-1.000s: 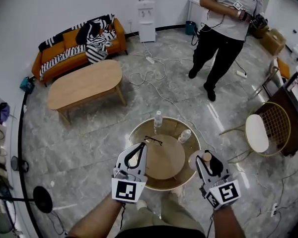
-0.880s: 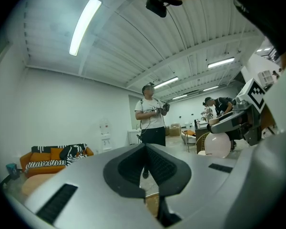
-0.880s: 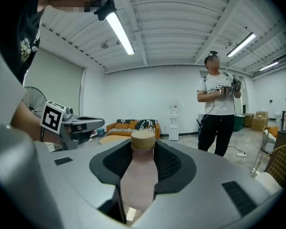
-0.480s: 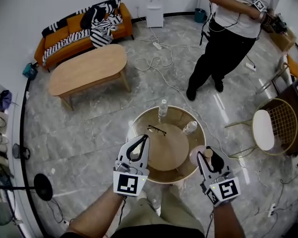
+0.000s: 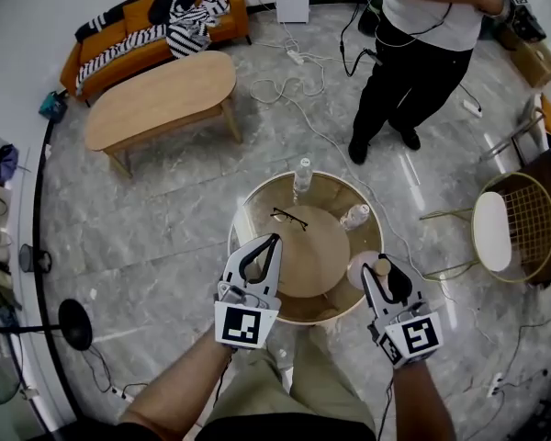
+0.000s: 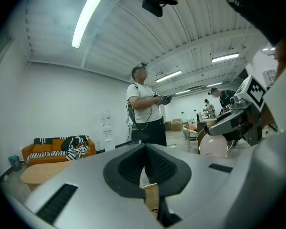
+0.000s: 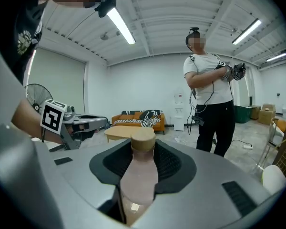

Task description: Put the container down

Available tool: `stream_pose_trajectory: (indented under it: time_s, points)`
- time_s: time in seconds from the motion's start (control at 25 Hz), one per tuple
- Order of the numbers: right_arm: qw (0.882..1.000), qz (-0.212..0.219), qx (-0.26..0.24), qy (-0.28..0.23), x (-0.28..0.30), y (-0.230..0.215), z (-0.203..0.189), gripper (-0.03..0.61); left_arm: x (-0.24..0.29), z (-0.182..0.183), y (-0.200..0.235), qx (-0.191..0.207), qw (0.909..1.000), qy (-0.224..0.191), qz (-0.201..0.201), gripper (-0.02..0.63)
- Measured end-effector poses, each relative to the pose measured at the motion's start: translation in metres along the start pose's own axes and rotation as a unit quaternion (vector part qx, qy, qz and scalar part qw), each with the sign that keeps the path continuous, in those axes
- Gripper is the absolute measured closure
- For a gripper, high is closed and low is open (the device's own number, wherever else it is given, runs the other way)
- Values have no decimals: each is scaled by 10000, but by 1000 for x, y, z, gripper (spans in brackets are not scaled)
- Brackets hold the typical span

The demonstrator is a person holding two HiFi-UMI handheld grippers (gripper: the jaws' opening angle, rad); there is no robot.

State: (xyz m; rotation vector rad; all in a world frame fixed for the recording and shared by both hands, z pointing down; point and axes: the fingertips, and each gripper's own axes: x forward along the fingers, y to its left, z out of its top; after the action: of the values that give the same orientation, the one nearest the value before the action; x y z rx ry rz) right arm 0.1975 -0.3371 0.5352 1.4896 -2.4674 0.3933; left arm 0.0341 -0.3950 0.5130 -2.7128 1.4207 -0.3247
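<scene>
The container (image 5: 361, 269) is a pale pink bottle with a cork lid (image 5: 382, 266). My right gripper (image 5: 386, 278) is shut on it and holds it just off the right rim of the round wooden table (image 5: 253, 217). In the right gripper view the container (image 7: 138, 175) stands upright between the dark pads, its cork lid (image 7: 143, 138) sticking out above them. My left gripper (image 5: 273, 242) hovers over the table's front left edge, shut with nothing in it; its pads meet in the left gripper view (image 6: 145, 149). That view also shows the container (image 6: 213, 146) at the right.
On the table lie a pair of glasses (image 5: 287, 217), an upright water bottle (image 5: 303, 175) and a second bottle on its side (image 5: 355, 216). A person (image 5: 413, 44) stands beyond the table among floor cables (image 5: 285, 90). A wire chair (image 5: 505, 232) is at the right, an oval coffee table (image 5: 156, 99) at the back left.
The head view has swung, so the room sits differently in frame. Both grippers keep their places beside the round table, and the right one still holds the container.
</scene>
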Motion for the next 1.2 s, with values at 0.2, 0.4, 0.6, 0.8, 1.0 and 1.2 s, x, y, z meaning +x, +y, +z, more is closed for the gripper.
stream_pose_trajectory:
  time_s: [0.2,0.4,0.6,0.8,1.0,1.2]
  points:
    - [9998,-16,135,153,13,-7,-19,426,9,-18,-3,-2,10000,53,46,598]
    - [9993,124,91,350,26,-9,-45,426,17,-35,-2,-2,9999,97,101,598]
    - [9985,172,100,516,40,-14,-66,425,23,-44,-2,-6,9999,88,114,598]
    - [9974,222,140,666,54,-16,-87,426,27,-59,-3,-85,9998,151,117,598]
    - [9962,240,194,815,66,-19,-110,426,32,-75,-4,-100,9997,199,100,598]
    - [9946,247,286,970,81,-21,-135,426,35,-96,-2,-197,9992,336,119,598]
